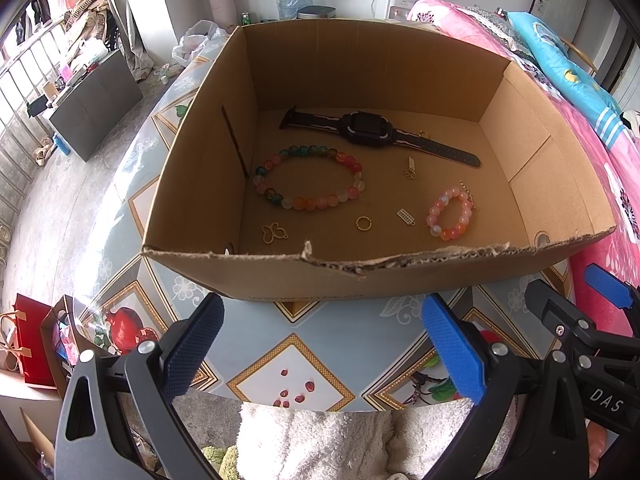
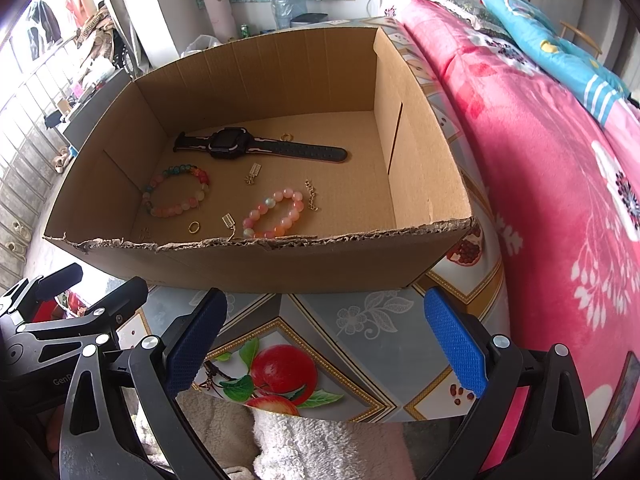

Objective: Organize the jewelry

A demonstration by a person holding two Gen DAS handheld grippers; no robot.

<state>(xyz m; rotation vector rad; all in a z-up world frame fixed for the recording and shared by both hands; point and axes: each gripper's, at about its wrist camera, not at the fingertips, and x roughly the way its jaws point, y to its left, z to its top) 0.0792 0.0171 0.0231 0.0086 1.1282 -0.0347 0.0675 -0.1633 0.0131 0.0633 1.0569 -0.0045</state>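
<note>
Cardboard box (image 1: 400,276) ahead holds the jewelry; both my grippers, left (image 1: 324,348) and right (image 2: 326,344), gape wide and empty short of its torn rim. Pink bracelet (image 2: 274,214) lies nearest my right.

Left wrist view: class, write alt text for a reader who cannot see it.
An open cardboard box on a patterned table holds a black watch, a large multicoloured bead bracelet, a small pink bead bracelet and small gold pieces. The left gripper hovers open before it.

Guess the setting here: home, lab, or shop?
Likely a home bedroom: a bed with a pink floral blanket, a water dispenser by the wall, clothes piled on a rack.
</note>
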